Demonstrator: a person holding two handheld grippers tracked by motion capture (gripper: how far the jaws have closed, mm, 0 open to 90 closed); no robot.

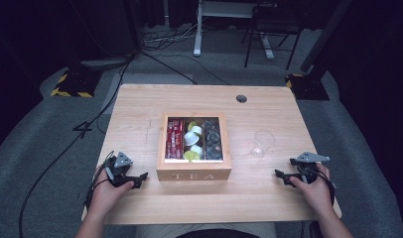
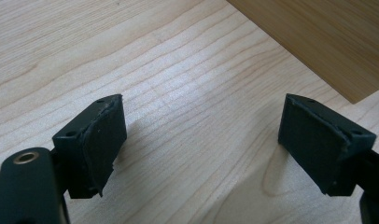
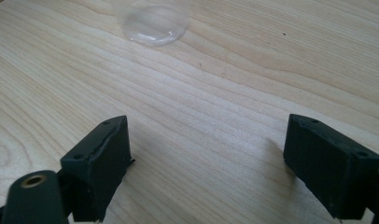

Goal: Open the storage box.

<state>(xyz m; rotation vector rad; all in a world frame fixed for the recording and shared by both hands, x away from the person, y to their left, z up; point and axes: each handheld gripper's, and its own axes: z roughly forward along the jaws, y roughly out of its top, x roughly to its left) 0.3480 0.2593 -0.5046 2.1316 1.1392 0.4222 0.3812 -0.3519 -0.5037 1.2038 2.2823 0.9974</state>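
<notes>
Tea box [image 1: 194, 168] sitting mid-frame on desk [image 1: 140, 104], clear cup [image 1: 263, 144] to its right.
L hand-held gripper [image 1: 141, 179] & R hand-held gripper [image 1: 282, 175] both resting w/ jaws spread, pinching nothing.

Surface [image 1: 140, 106]: pale wood, fine grain lines. Tea box [image 1: 194, 174]: tan wood with white "TEA" lettering; inside it red packets [image 1: 174, 139], white and lime-green capsules [image 1: 193, 140], dark ones [image 1: 212, 140]. Cup [image 1: 263, 144] clear, both grippers' fingers [image 2: 103, 144] matte black.

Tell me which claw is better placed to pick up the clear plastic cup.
Right. The clear plastic cup stands on the pale wooden table just ahead of the right claw, whose jaws are open and empty. The left claw sits beyond the wooden tea box, which blocks its path.
</notes>
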